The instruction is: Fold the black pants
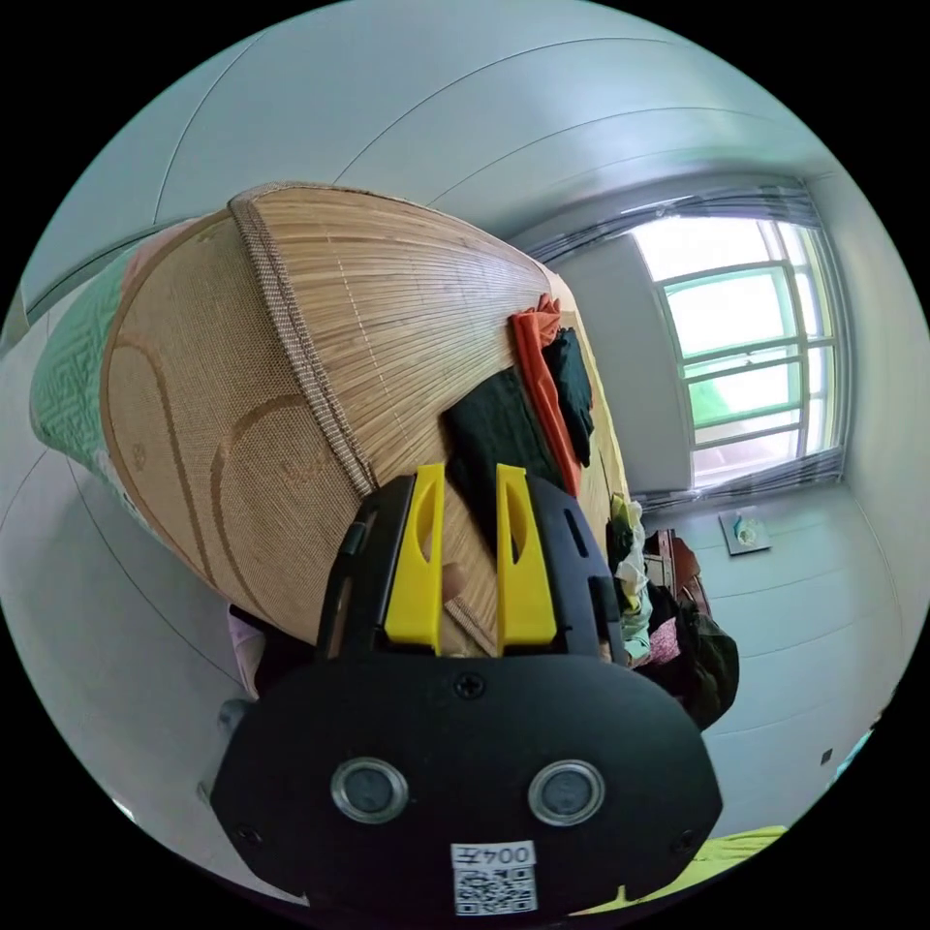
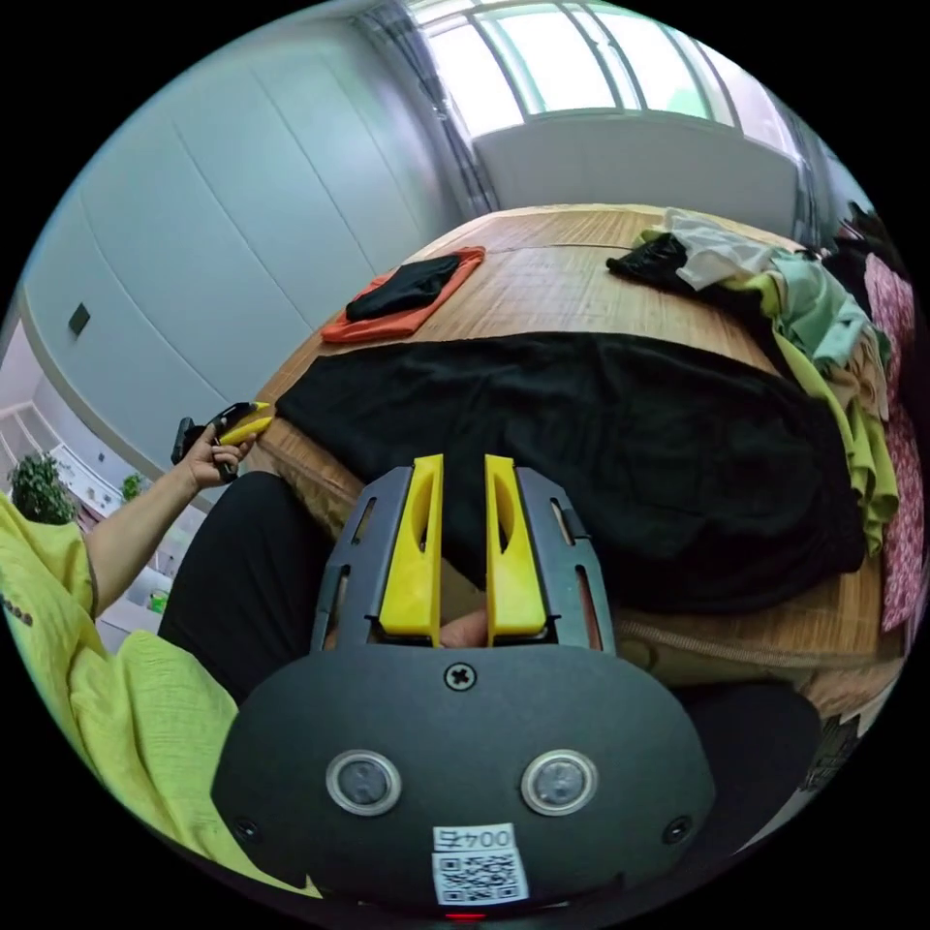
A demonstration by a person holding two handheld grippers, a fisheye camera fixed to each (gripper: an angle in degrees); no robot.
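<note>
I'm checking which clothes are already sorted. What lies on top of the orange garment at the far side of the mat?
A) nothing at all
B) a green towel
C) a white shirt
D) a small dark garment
D: in the right gripper view a small dark garment lies on the orange garment, set apart from the black pants spread across the mat.

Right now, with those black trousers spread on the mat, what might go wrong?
The long black cloth pants hang over the woven bamboo mat's near edge, so a pull could slide them off. The heap of mixed unfolded clothes touches their far end and might get dragged along. Both yellow-jawed grippers, left and right, are open, gripping nothing.
</note>
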